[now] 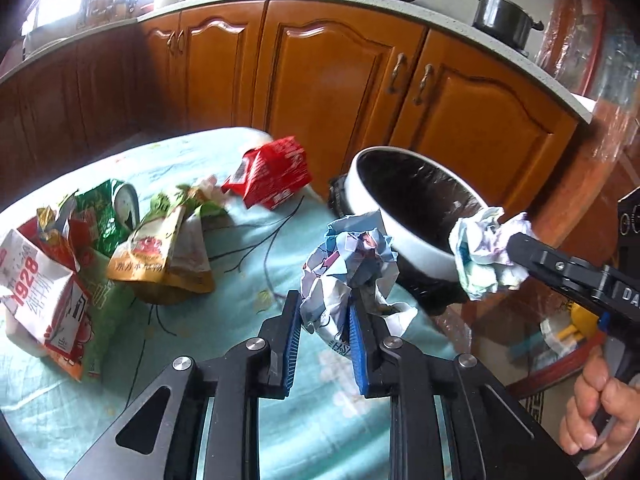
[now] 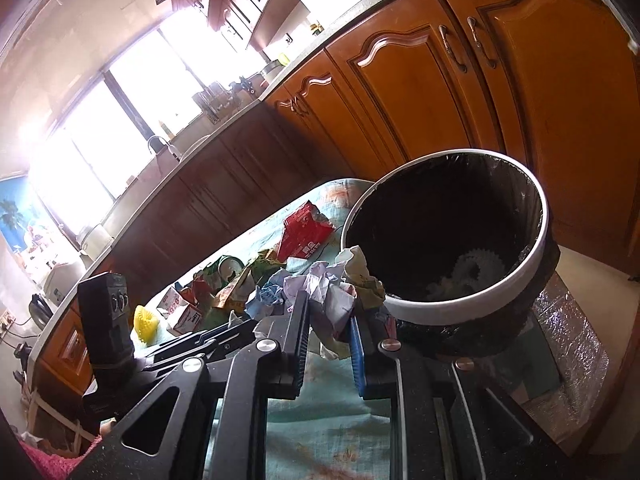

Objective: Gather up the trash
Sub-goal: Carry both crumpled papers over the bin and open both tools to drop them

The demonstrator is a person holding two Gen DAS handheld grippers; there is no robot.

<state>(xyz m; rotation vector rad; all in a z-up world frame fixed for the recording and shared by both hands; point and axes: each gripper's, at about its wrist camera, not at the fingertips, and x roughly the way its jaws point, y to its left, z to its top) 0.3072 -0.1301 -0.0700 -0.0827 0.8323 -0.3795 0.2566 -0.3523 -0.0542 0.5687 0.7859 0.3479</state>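
Blue-padded fingers (image 1: 294, 344) of the left gripper (image 1: 325, 312) pinch a crumpled paper wad (image 1: 352, 256) above the table (image 1: 120, 380); the right gripper (image 2: 330, 320) clamps another paper ball (image 2: 336, 300) beside the bin (image 2: 472, 304).

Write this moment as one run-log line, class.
left gripper: shut on crumpled paper | right gripper: shut on paper wad | bin: ahead, black-lined | wrappers: on table
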